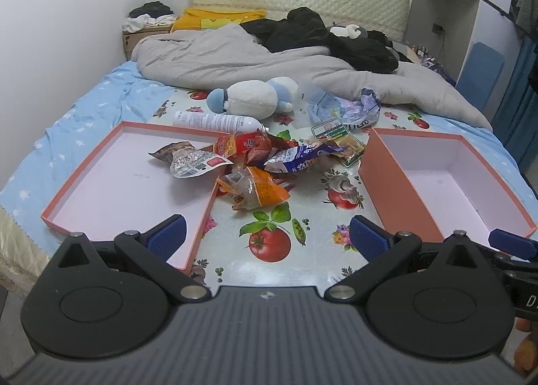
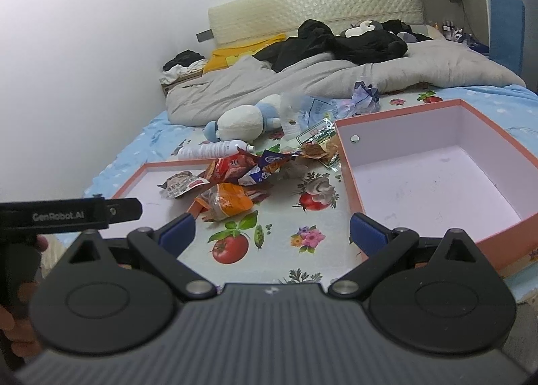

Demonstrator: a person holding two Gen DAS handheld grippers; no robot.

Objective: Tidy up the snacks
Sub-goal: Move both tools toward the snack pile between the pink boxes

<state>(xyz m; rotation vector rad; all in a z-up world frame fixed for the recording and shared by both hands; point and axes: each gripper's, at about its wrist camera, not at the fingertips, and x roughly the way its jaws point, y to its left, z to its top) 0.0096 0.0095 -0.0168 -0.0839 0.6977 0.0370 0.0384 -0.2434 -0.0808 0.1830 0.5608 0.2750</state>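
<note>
A: While both tools are hovering low over the near edge of the bed, what are the fingers doing?

B: The left gripper [image 1: 267,233] is holding its blue pads [image 1: 167,233] far apart, and nothing is sitting between them. The right gripper [image 2: 272,233] is also spreading wide and is carrying nothing. Both are pointing toward the pile and are not touching it.

A: Where are the snacks lying?

B: The snack packets [image 1: 255,159] are lying in a loose heap on the fruit-printed cloth [image 1: 269,270], between the two pink boxes. An orange packet [image 1: 259,191] is sitting nearest to the grippers. A silver packet [image 1: 191,163] is hanging over the right wall of the shallow lid [image 1: 101,189], partly inside it. A blue and white packet [image 1: 302,158] is lying on the right side of the heap, and a green-edged packet [image 1: 339,139] is resting behind it, near the deep box [image 1: 396,176].

A: Is the deep box holding anything?

B: From the right wrist view its floor [image 2: 437,179] is showing only bare pink, with a small round hole in the far wall.

A: What else is lying around?

B: A white spray can [image 1: 215,120] is lying on its side behind the heap, just beside the lid's far corner. A blue and white plush toy [image 1: 255,97] is resting behind the can, and a grey duvet [image 1: 235,62] is bunching up further back.
</note>
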